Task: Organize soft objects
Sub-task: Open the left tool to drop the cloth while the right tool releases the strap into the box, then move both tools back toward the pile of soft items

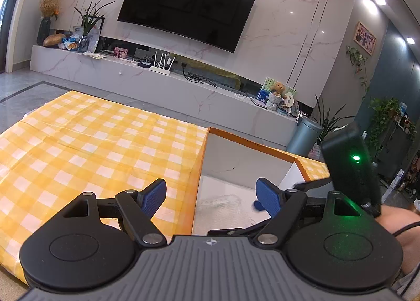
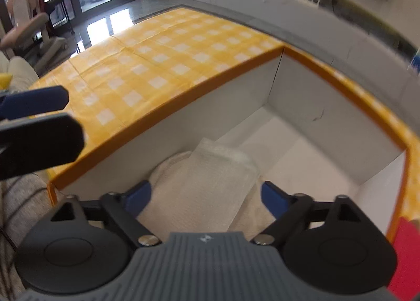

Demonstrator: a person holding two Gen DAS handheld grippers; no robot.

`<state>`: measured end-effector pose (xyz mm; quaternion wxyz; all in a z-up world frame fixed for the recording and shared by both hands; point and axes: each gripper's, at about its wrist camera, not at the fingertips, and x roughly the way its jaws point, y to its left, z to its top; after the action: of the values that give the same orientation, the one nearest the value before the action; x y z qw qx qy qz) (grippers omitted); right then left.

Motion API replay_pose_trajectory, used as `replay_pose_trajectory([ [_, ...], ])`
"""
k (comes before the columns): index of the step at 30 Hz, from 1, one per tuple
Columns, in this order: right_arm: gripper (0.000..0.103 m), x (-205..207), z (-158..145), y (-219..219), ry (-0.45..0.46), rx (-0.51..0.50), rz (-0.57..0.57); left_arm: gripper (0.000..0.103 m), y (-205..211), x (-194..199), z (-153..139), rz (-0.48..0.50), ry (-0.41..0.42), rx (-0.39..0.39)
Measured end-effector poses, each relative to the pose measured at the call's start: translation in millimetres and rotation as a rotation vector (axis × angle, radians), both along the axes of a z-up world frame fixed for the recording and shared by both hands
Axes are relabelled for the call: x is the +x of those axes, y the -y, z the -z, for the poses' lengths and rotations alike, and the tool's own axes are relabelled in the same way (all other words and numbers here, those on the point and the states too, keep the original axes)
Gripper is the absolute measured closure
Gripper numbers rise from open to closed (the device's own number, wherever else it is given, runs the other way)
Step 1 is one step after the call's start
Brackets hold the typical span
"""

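Left gripper (image 1: 211, 197) black with blue ribbed pads, silver screws, grey ridged body, grey sleeve (image 1: 409, 278)

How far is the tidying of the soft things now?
Done, it seems: two white folded cloths lie stacked in the orange-rimmed box. In hand: nothing. The right gripper hangs open over the cloths, with no cloth pressed between its fingers, and the left gripper is open and empty beside the box. Left: no other soft thing shows on the checked tablecloth.
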<state>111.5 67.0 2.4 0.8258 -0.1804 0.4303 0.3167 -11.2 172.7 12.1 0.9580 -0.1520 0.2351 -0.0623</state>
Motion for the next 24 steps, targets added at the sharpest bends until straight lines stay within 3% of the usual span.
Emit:
replay_pose_trajectory([
  [3, 0.003, -7.2, -7.3, 0.6, 0.068, -0.027, -0.015, 0.012, 1.2, -0.2, -0.4, 0.000, 0.003, 0.006],
  [7, 0.003, -15.9, -16.9, 6.2, 0.161, -0.052, -0.016, 0.012, 1.2, -1.1, -0.8, -0.004, 0.007, 0.006],
  [12, 0.003, -22.5, -30.5, 22.8, 0.226, 0.033, -0.025, 0.012, 1.3, -1.3, -1.5, -0.007, 0.009, 0.008],
  [18, 0.003, -23.2, -43.5, 45.7, 0.220, 0.154, -0.008, 0.012, 4.5, -2.1, -4.7, -0.007, 0.014, 0.020],
  [24, 0.003, -26.3, -46.7, 61.0, 0.220, 0.166, 0.003, 0.012, 12.8, -5.2, -13.1, 0.000, 0.036, 0.032],
])
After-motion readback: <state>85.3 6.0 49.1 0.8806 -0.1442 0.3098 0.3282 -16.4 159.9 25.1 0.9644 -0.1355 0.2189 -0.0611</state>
